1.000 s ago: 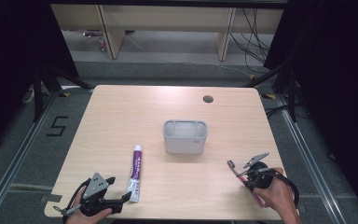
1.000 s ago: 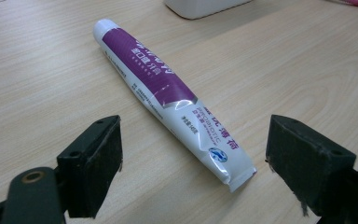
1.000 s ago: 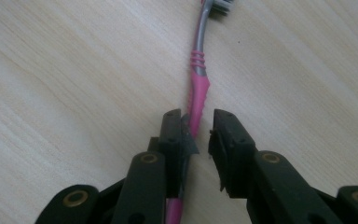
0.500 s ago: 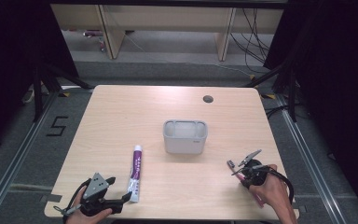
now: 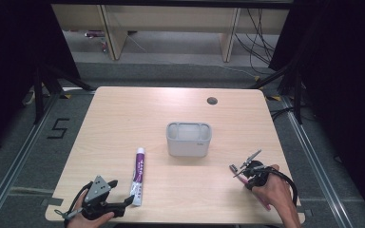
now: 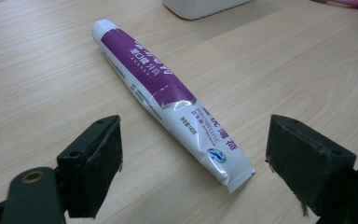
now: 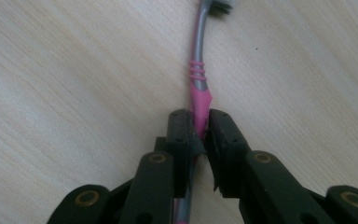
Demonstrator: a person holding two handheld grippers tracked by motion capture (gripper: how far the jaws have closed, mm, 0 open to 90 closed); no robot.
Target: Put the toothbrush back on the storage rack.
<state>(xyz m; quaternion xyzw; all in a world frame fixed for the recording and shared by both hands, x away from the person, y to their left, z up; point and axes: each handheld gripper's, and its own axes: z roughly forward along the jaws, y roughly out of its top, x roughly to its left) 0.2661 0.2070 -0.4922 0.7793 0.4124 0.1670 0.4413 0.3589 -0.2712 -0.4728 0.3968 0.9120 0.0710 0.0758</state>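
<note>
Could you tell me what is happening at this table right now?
A person works with tongs in each hand. The right tongs have just been closing on a pink and grey toothbrush that lies on the table, and they now pinch its handle. The left tongs stand open beside the flat end of a toothpaste tube. A grey holder waits mid-table.

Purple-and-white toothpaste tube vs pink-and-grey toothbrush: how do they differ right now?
The purple-and-white toothpaste tube lies free between the left gripper's open jaws; the pink-and-grey toothbrush is clamped at its handle by the right gripper, whose jaws have just been closing. The tube is broad and flat-ended, the brush thin and curved. Both lie on the light wooden table.
</note>
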